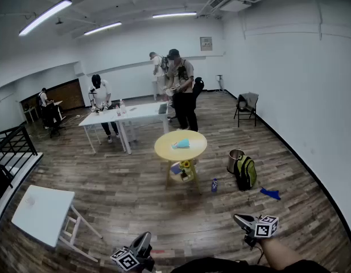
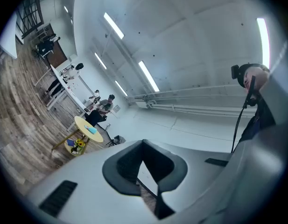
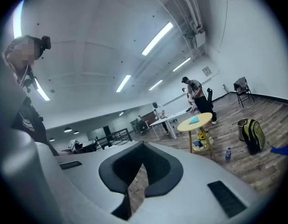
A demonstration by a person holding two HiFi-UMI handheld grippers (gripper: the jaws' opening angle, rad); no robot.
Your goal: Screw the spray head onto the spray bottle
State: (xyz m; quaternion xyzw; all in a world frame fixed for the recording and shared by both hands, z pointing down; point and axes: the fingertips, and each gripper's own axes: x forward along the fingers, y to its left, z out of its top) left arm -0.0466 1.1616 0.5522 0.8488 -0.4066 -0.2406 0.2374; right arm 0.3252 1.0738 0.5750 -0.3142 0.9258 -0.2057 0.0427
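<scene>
Neither the spray bottle nor the spray head can be identified with certainty in any view. A light blue object [image 1: 181,144] is seen lying on the yellow round table [image 1: 164,151] well ahead. A small blue bottle [image 1: 214,185] is seen standing on the wooden floor [image 1: 135,198] near that table's legs. Whether either belongs to the task cannot be told at this size.

Such a bottle is judged to be light, thin-walled plastic, smooth and apt to give under a hard squeeze. It would best be taken around the body below the shoulder, and the head by its threaded collar, not by the trigger or the tube.

Nothing is held. The left gripper [image 2: 144,148] is seen with its jaws brought together on nothing, pointed up towards the ceiling lights [image 2: 148,76]. The right gripper [image 3: 144,149] is likewise closed and empty, aimed across the room. Both are carried low, well apart from the table. The task is judged not yet begun, since the table has first to be approached.
</scene>
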